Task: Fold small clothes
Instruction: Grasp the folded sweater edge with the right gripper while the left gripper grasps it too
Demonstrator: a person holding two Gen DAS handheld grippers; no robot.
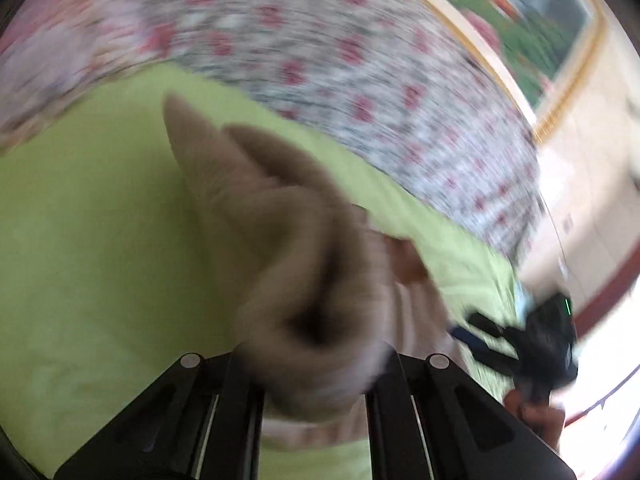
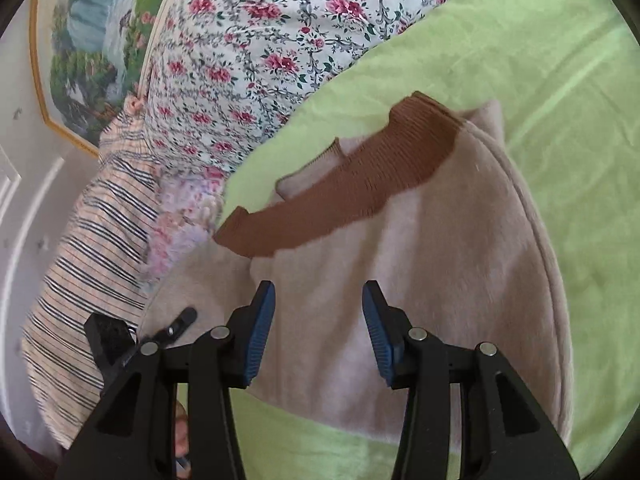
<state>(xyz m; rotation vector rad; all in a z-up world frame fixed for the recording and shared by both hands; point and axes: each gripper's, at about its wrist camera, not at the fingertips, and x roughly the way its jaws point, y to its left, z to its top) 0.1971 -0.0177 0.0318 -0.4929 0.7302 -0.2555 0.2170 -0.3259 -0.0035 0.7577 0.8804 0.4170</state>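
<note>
The small beige fleece garment with a brown ribbed band [image 2: 360, 184] lies on the lime-green bed sheet [image 2: 560, 80], and part of it is bunched up right in front of my left gripper [image 1: 316, 376]. It looks soft, light and floppy, with a thick nap that should give my pads good purchase but will sag wherever I am not holding it. I judge the ribbed band and the stitched side seam the firmest places to take hold.

My left gripper's view is badly blurred; its fingertips are hidden behind the fleece, but its jaws are closed, and I judge they pinch a fold of the fleece. My right gripper [image 2: 318, 332] hangs over the flat body of the garment, jaws apart, blue pads [image 2: 260, 336] holding nothing.

The green sheet gives open room to the right of the garment in the right view. On the far side a flowered quilt [image 2: 248, 48] and a striped cloth [image 2: 100, 240] crowd the garment's edge, so I would fold away from them.
</note>
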